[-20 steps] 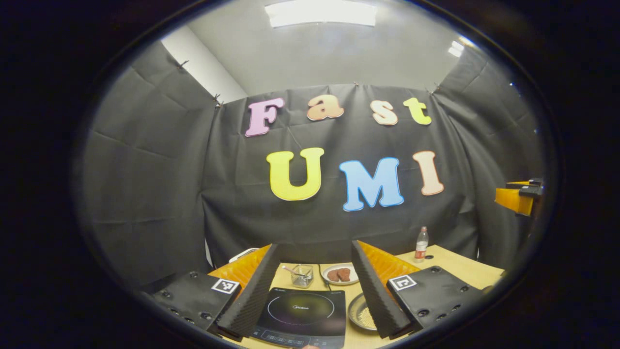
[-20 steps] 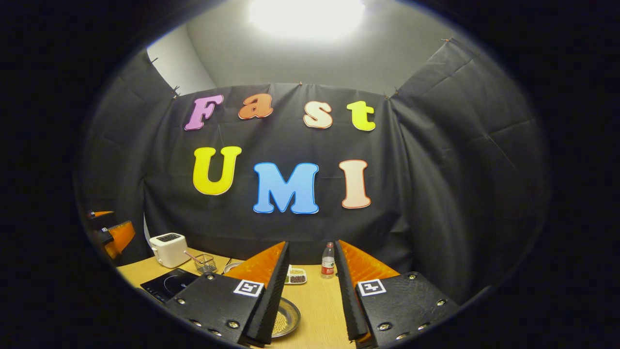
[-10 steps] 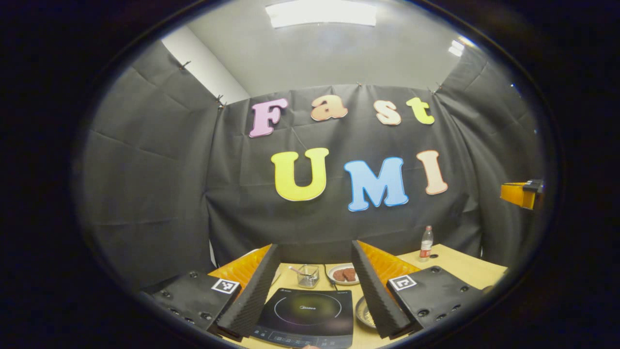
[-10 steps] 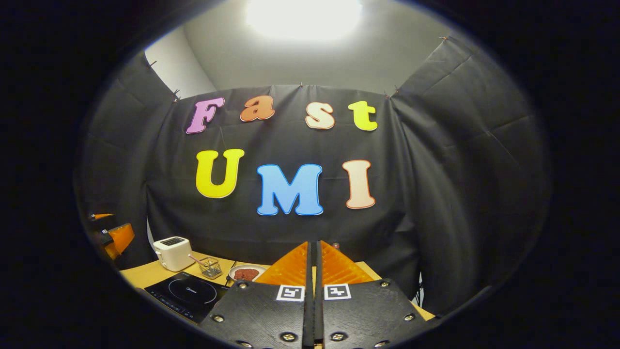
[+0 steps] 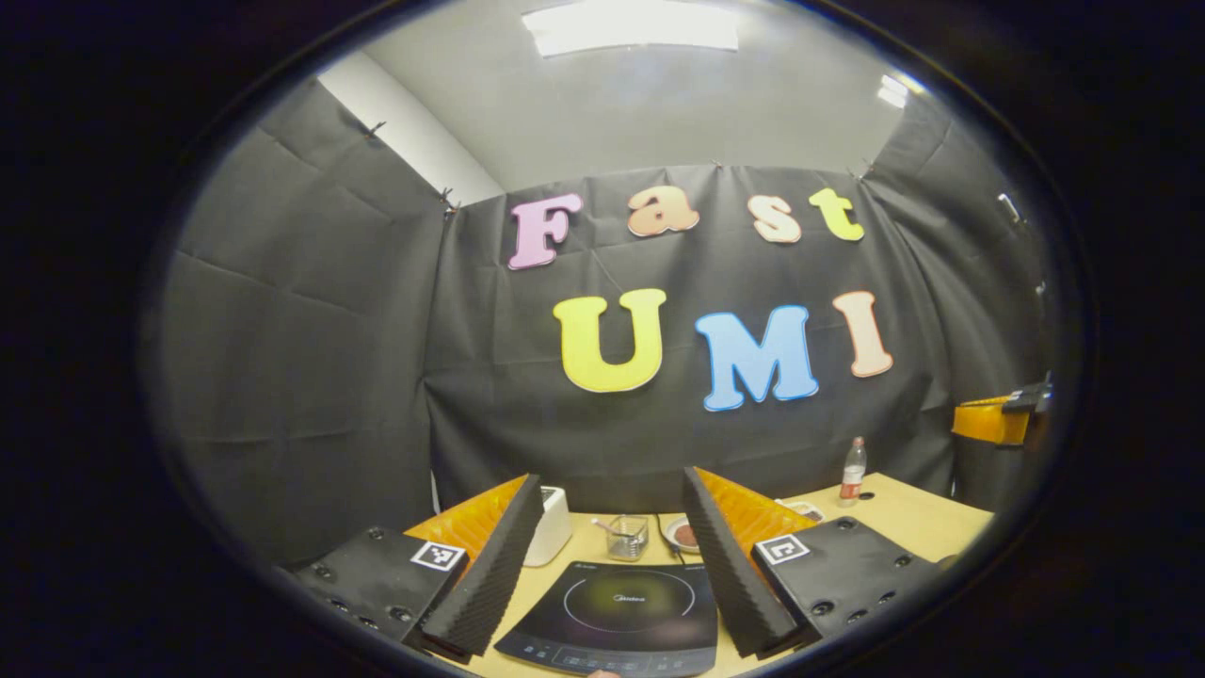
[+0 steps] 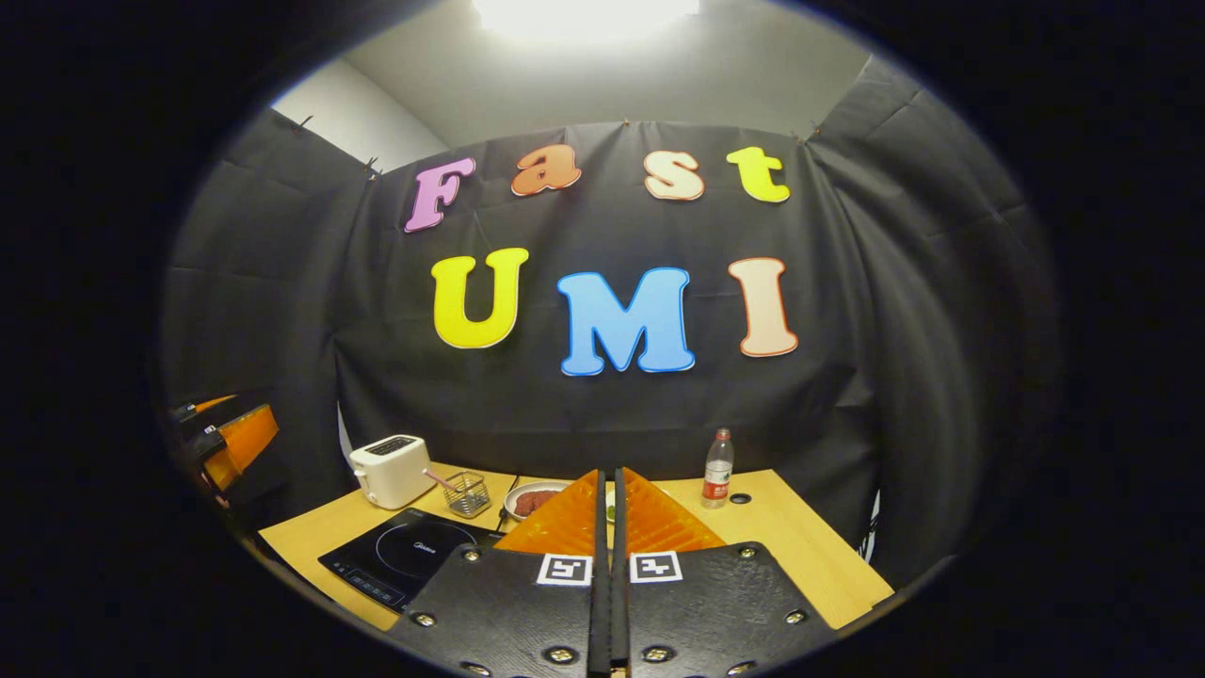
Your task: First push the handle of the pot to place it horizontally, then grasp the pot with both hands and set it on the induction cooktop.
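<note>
- Left claw (image 5: pixel 612 556), fingers spread and empty, frames the cooktop (image 5: pixel 617 617) at lower centre: the target stays sighted.
- Right claw (image 6: pixel 609 565), fingers pressed together on nothing, suits pushing a handle.
- Pot: cannot be made out on the tabletop (image 6: pixel 791 527).

Bare table (image 6: pixel 791 537) right of cooktop (image 6: pixel 405 556); toaster (image 6: pixel 391 469), basket (image 6: pixel 467 492) crowding behind

- The left gripper (image 5: pixel 610 556) has two black finger plates, each with round screws and a small square black-and-white marker.
- Its fingers (image 5: pixel 490 574) have ridged black pads and orange ribbed backs.
- The right gripper (image 6: pixel 608 565) is built alike: black plates, silver screws, paired markers, orange ribbing.
</note>
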Available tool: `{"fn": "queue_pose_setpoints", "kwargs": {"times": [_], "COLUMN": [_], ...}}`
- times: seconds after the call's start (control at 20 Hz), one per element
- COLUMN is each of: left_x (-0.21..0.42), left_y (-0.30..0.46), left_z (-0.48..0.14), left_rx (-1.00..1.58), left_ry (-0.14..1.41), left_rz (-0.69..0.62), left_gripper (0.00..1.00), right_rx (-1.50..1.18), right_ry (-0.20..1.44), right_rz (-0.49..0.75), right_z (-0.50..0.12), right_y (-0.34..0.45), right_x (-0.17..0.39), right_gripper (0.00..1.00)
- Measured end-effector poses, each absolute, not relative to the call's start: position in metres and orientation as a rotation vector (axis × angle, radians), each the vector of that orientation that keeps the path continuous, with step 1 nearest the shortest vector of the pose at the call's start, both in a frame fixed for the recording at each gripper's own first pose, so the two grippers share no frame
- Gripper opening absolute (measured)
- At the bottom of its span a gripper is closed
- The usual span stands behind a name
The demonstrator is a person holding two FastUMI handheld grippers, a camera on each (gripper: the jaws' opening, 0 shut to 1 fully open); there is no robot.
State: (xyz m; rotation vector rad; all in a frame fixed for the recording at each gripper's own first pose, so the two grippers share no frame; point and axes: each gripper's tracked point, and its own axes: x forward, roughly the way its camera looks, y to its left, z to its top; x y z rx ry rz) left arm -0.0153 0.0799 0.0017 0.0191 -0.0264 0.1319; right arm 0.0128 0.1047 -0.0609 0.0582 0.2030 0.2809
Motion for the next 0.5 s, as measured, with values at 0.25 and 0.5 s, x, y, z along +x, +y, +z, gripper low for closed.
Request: {"fn": "queue_pose_setpoints", "kwargs": {"times": [0.25, 0.5], "left_x": [-0.024, -0.032], "left_y": [0.112, 0.145], "left_z": [-0.006, -0.015], "left_rx": [0.024, 0.022], "left_ry": [-0.013, -0.001], "left_rz": [0.186, 0.237], "left_gripper": [0.96, 0.96], "right_rx": [0.041, 0.015], "right_ry": [0.279, 0.375], "right_rz": [0.369, 0.470], "right_z": [-0.090, -0.127], "right_y": [0.145, 0.187], "right_x": [0.012, 0.001], "right_gripper": [0.00, 0.00]}}
